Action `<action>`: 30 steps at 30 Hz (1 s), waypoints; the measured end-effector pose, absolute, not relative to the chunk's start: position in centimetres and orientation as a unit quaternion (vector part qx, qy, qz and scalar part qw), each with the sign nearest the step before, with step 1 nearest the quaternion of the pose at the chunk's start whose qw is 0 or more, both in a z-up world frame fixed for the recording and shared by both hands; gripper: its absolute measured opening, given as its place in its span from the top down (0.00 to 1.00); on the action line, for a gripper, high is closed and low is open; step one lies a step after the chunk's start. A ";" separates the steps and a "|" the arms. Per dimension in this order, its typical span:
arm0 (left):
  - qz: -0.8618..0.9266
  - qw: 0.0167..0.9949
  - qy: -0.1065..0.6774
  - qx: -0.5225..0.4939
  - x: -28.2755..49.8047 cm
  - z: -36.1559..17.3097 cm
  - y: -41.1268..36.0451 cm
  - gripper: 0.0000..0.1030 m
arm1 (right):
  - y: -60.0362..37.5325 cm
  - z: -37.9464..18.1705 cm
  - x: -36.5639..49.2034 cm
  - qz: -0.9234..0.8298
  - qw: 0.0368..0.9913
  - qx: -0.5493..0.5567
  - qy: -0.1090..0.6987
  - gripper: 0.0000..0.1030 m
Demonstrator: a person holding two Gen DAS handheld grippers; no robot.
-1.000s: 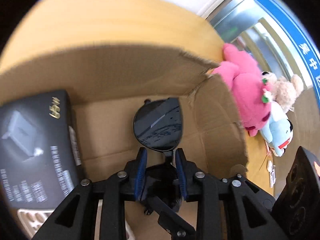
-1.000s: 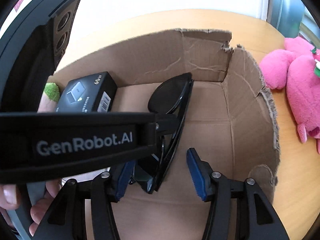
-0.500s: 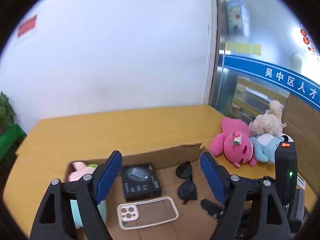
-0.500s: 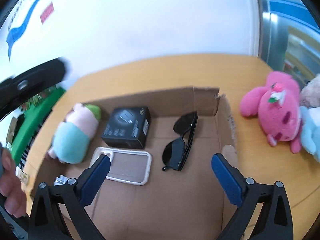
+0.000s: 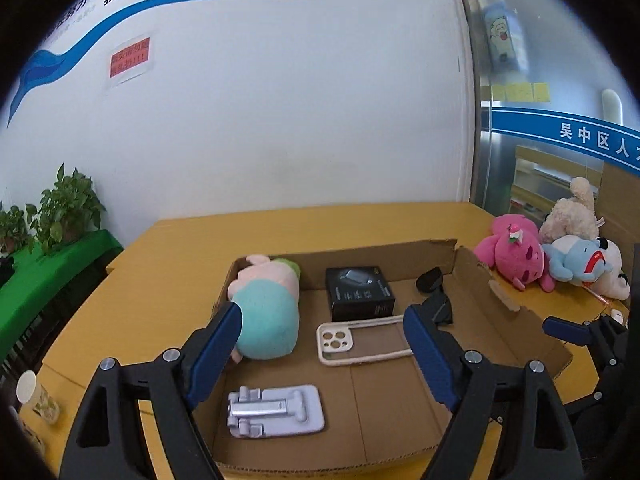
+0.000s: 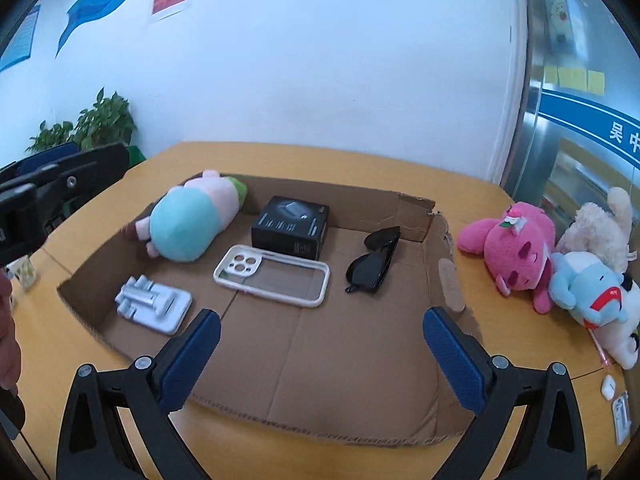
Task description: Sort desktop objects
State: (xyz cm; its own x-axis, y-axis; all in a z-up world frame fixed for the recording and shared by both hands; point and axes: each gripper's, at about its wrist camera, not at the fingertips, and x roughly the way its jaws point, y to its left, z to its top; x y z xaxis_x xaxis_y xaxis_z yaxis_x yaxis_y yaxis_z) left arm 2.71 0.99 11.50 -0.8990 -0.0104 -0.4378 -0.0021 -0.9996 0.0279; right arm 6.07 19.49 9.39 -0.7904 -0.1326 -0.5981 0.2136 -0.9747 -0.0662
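Both your grippers are up above the cardboard box (image 6: 416, 216) with nothing in them: the left gripper (image 5: 322, 344) has its jaws spread wide, and the right gripper (image 6: 322, 354) is just as wide apart. The sunglasses (image 6: 374, 262) lie folded on the box floor at the right end, near the torn corner. Next to them sits the white phone case (image 6: 272, 274), camera cutouts facing up, with the black carton (image 6: 291, 226) just behind it, close enough that you can't tell if they touch. The teal and pink plush (image 6: 188, 222) lies against the left wall, and the grey phone stand (image 6: 154, 308) is flat in the near left corner. Outside the box on the yellow table (image 6: 516, 344), the pink plush (image 6: 516, 246), a blue one (image 6: 588, 292) and a cream one (image 6: 596, 224) are piled together on the right
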 end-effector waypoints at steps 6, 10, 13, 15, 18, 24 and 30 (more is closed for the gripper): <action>-0.967 0.038 -0.020 0.253 3.3 6.8 -0.9 0.19 | 19.8 6.0 7.4 -0.948 0.116 0.294 0.026 0.00; -0.962 0.054 -0.010 0.266 2.8 3.4 -1.8 0.19 | 20.8 3.0 6.9 -0.951 0.109 0.290 -0.012 0.00; -0.961 0.058 0.002 0.271 2.8 1.6 -2.0 0.19 | 20.7 2.6 7.8 -0.964 0.101 0.247 -0.008 0.00; -0.965 0.063 -0.007 0.253 3.2 1.1 -1.6 0.19 | 20.3 2.2 8.3 -0.969 0.096 0.228 0.004 0.00; -0.970 0.061 -0.004 0.236 3.4 1.1 -1.5 0.17 | 20.2 2.5 8.3 -0.968 0.097 0.230 0.001 0.00; -0.974 0.056 -0.003 0.221 3.6 0.9 -1.9 0.14 | 20.1 2.5 8.4 -0.968 0.098 0.232 0.001 0.00; -0.973 0.033 -0.012 0.227 3.3 0.8 -1.6 0.01 | 20.3 2.1 8.0 -0.969 0.082 0.234 0.002 0.00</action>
State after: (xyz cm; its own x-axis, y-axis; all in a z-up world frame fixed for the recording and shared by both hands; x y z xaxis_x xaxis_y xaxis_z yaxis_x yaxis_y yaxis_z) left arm 3.33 -1.60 0.83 -0.8946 -0.0691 -0.4416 0.0582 -0.9976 0.0382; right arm 8.04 20.29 2.08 -0.8771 -0.1579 -0.4537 0.1597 -0.9866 0.0347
